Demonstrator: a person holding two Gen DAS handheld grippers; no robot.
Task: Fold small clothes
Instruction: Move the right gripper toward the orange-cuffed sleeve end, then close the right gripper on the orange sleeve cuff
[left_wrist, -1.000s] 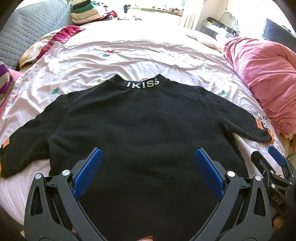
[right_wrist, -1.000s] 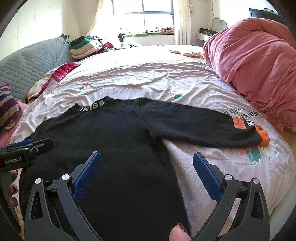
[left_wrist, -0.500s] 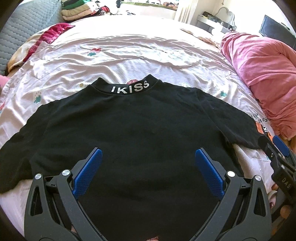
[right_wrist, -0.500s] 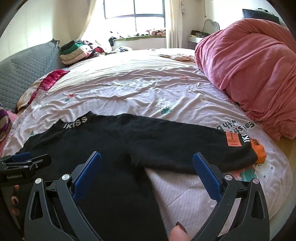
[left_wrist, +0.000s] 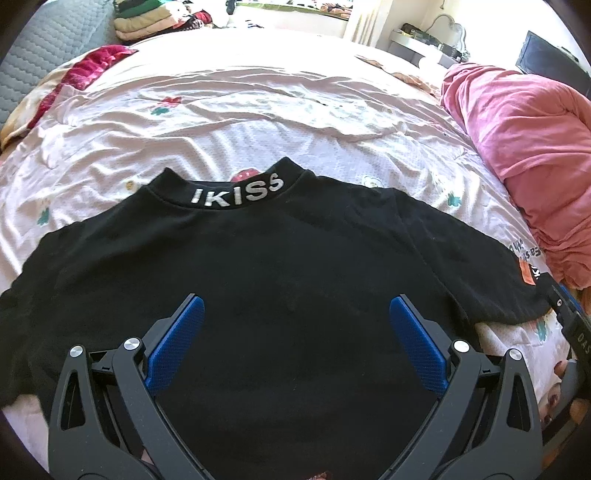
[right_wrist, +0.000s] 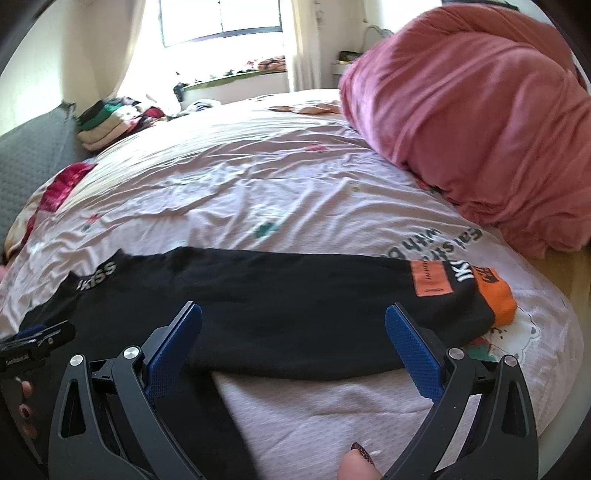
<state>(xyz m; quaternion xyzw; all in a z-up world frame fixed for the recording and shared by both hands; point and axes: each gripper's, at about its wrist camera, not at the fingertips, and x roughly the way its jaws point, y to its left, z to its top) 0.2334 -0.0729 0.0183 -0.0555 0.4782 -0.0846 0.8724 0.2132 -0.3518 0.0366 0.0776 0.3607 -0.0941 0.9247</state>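
The black top (left_wrist: 280, 266) lies flat on the bed (left_wrist: 258, 110), collar away, sleeves spread. It looks soft, light and limp; a sleeve is best pinched near the orange cuff (right_wrist: 495, 295). Both the left hand-held gripper (left_wrist: 295, 332) and right hand-held gripper (right_wrist: 293, 332) gape wide, holding nothing. The pink duvet (right_wrist: 480, 129) crowds the cuff side.

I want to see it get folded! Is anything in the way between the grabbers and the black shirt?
Nothing visible is. The black long-sleeved top with the IKISS collar lies flat on the pale pink printed bedsheet, with nothing on it. The left gripper and right gripper are both open right over it. The rose-pink bundled blanket sits off to the side.
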